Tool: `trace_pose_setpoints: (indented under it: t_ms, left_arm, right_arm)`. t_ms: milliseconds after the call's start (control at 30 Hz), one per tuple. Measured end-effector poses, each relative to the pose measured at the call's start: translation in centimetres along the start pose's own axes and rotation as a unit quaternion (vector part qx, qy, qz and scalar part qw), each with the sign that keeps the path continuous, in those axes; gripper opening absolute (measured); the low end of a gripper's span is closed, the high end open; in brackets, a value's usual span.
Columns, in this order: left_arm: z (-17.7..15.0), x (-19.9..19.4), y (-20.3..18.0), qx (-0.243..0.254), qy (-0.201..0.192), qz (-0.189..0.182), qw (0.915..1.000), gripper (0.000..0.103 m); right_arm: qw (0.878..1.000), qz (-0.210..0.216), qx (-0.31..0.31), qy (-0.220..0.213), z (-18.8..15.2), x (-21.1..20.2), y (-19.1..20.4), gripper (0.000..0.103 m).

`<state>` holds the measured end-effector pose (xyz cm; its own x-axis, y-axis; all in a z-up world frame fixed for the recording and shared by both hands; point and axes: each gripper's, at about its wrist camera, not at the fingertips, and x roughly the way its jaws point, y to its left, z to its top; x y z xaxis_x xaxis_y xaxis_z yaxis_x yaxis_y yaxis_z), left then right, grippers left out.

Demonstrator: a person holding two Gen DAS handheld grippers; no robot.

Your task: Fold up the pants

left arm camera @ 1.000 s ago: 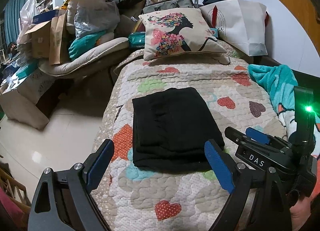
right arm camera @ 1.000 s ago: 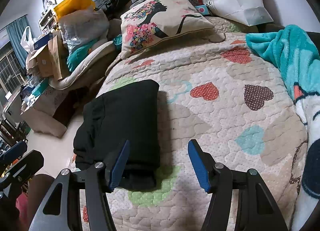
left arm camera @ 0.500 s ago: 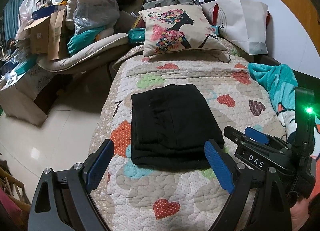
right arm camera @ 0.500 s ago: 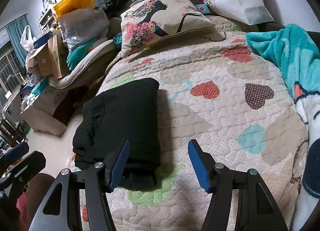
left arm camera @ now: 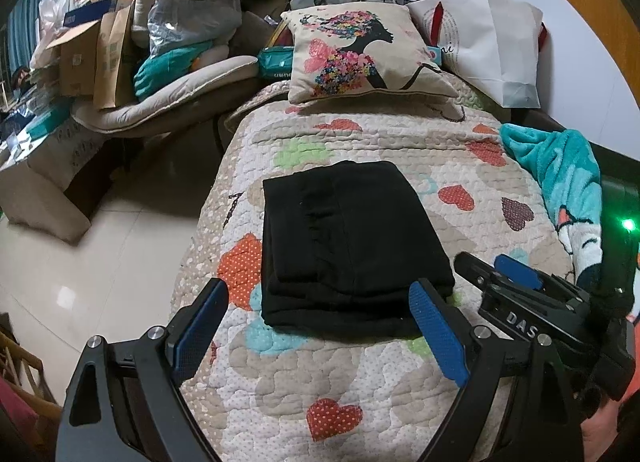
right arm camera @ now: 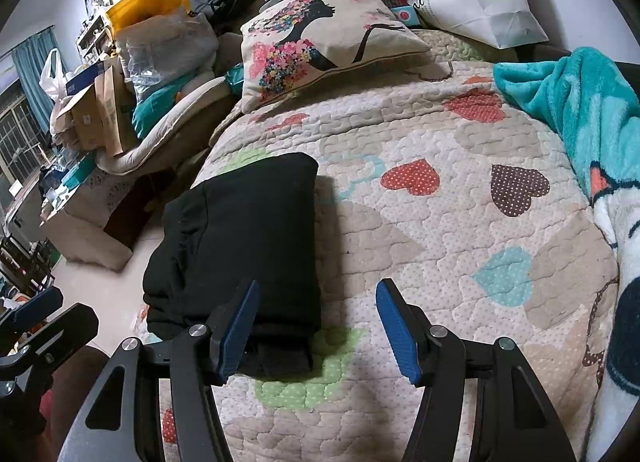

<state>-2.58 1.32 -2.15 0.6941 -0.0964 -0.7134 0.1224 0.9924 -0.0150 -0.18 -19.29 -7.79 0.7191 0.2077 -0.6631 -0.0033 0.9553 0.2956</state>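
Note:
The black pants [left arm camera: 348,246] lie folded into a thick rectangle on the heart-patterned quilt [left arm camera: 360,374]. They also show at the left in the right wrist view [right arm camera: 248,238]. My left gripper [left arm camera: 320,330] is open and empty, held just short of the near edge of the pants. My right gripper [right arm camera: 316,326] is open and empty beside the pants' right near corner; it also shows at the right in the left wrist view [left arm camera: 516,282].
A flower-print cushion [left arm camera: 360,54] and a white bag [left arm camera: 492,42] sit at the bed's far end. A teal blanket [left arm camera: 560,166] lies along the right edge. Boxes, bags and a mattress [left arm camera: 152,62] crowd the left. Tiled floor [left arm camera: 100,254] lies left of the bed.
The left wrist view has shifted slightly, so the pants sit a bit higher and further left in frame. Both grippers stay open and the pants have not moved.

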Motion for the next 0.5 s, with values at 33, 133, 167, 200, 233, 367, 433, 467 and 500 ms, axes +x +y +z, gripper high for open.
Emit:
trace_pose_setpoints:
  t_ms: [33,133,167,200,233,367,433,467,500]
  left_arm:
    - [0.3,0.4,0.7,-0.012,0.004,-0.007,0.9999,0.091]
    - [1.3,1.7,3.2,-0.064,0.016,-0.029,0.9974,0.091]
    - [1.6,2.3,4.4,-0.089,0.021,-0.038,0.9951,0.091]
    - [1.9,3.0,5.4,-0.109,0.026,-0.043,0.9928,0.091]
    - [2.2,3.5,6.1,-0.123,0.030,-0.044,0.9910,0.091]
    - [2.9,6.2,8.7,-0.168,0.048,-0.060,0.9828,0.091]
    - [3.0,7.5,9.5,-0.182,0.060,-0.073,0.9787,0.091]
    - [3.1,8.1,9.8,-0.187,0.065,-0.079,0.9771,0.091]
    - [3.1,8.7,10.0,-0.193,0.071,-0.089,0.9745,0.091]
  right_arm:
    - [1.000,-0.001,-0.001,0.001,0.0,0.0,0.0,0.066]
    - [1.000,-0.003,-0.002,0.003,0.1,0.1,-0.2,0.066]
    - [1.000,-0.003,-0.001,0.003,0.2,0.1,-0.3,0.066]
    - [1.000,-0.003,0.000,0.004,0.3,0.1,-0.3,0.066]
    - [1.000,-0.002,0.003,0.004,0.4,0.1,-0.5,0.066]
    - [1.000,-0.004,0.010,0.005,0.8,0.3,-0.7,0.066]
    - [1.000,-0.005,0.009,0.008,1.0,0.6,-0.8,0.066]
    - [1.000,-0.004,0.007,0.010,1.2,0.8,-0.7,0.067]
    - [1.000,-0.002,0.005,0.015,1.5,1.1,-0.6,0.067]
